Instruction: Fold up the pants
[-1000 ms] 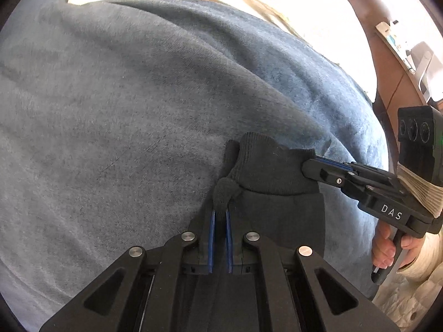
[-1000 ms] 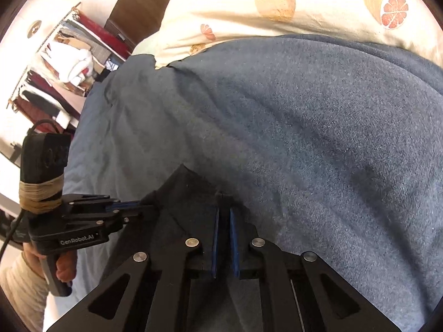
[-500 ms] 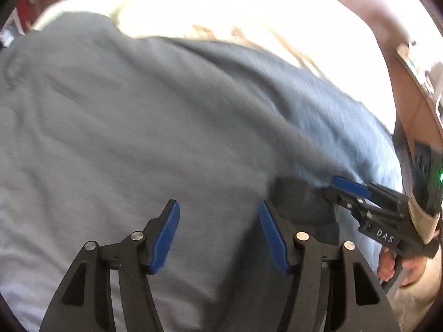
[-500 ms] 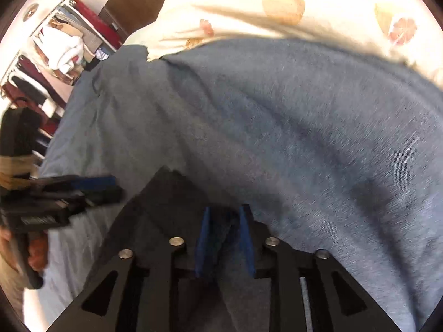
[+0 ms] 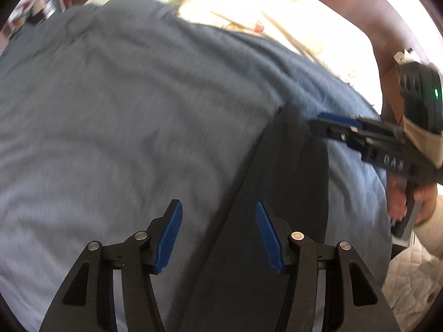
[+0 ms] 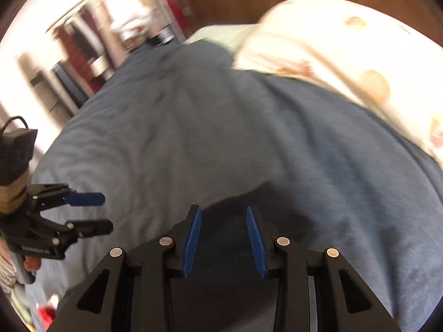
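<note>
The dark pants [image 5: 285,193] lie flat on the blue-grey blanket [image 5: 124,110], a long dark strip running away from me in the left wrist view. My left gripper [image 5: 218,215] is open and empty, raised above the pants' left edge. My right gripper [image 6: 223,221] is open and empty above the pants' end [image 6: 224,238]. It also shows in the left wrist view [image 5: 326,121], at the right over the pants' far end. The left gripper shows in the right wrist view [image 6: 97,213] at the left, jaws apart.
A cream pillow with fruit print [image 6: 346,55] lies at the head of the bed against a brown headboard [image 5: 332,5]. A clothes rack and shelves [image 6: 97,41] stand beyond the bed's left side. A white quilted cloth [image 5: 409,276] lies at lower right.
Both grippers were shut on the pants' cuff end a second ago. Both have opened, let go and lifted back. The pants now lie flat on the blanket.
</note>
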